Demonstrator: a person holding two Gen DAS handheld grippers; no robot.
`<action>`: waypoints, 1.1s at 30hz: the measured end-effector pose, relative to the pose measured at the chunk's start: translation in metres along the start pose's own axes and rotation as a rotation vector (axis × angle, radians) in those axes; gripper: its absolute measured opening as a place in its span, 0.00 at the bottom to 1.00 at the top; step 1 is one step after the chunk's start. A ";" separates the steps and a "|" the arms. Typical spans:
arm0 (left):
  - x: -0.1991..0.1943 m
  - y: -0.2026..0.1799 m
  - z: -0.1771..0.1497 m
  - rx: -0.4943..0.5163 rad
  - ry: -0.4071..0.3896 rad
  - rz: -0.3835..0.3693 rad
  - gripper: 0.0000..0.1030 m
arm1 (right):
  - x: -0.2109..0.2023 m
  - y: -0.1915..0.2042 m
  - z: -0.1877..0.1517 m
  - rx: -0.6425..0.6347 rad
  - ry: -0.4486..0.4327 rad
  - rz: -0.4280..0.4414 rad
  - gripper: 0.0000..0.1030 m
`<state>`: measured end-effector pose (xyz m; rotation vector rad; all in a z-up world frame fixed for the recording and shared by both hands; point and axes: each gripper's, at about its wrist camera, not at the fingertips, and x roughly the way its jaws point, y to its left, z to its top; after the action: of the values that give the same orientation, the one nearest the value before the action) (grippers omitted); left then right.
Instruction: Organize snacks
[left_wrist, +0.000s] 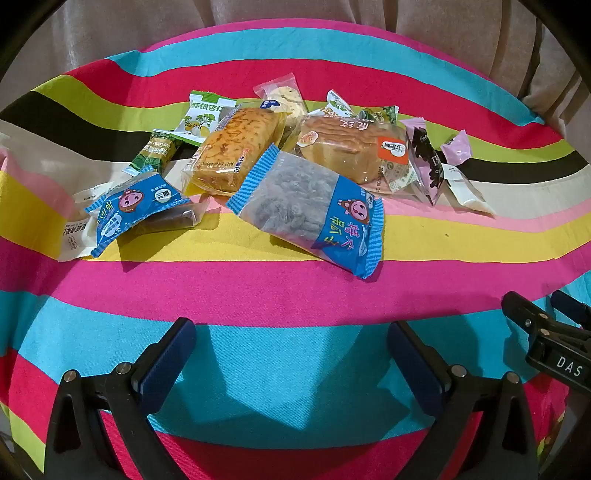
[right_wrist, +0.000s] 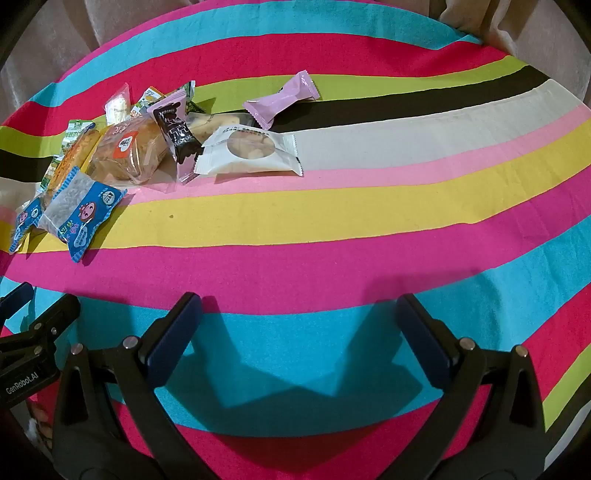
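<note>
Big blue packet (left_wrist: 310, 210) lies flat; long axis slants toward pile (left_wrist: 280, 147).

Snacks (left_wrist: 295, 166) heaped on cloth (left_wrist: 295, 295) — beyond grippers.

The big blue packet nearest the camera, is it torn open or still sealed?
Sealed, as far as shows. The big blue packet lies flat on the striped cloth, both crimped ends intact and nothing spilled.

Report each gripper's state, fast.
Left gripper: open, holding nothing, above the striped cloth.
Right gripper: open, holding nothing, short of the snack pile.
</note>
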<state>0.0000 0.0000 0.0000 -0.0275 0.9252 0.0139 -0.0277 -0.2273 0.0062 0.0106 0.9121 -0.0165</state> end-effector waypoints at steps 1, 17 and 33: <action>0.000 0.000 0.000 0.000 0.000 0.000 1.00 | 0.000 0.000 0.000 0.001 -0.002 0.001 1.00; 0.000 0.000 0.000 0.000 0.000 0.000 1.00 | 0.000 0.000 0.000 0.001 0.000 0.001 1.00; -0.004 0.002 -0.002 0.046 0.013 -0.036 1.00 | 0.002 -0.002 0.004 -0.027 0.027 0.026 1.00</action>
<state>-0.0042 0.0015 0.0018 -0.0018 0.9378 -0.0409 -0.0238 -0.2297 0.0072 -0.0027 0.9385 0.0204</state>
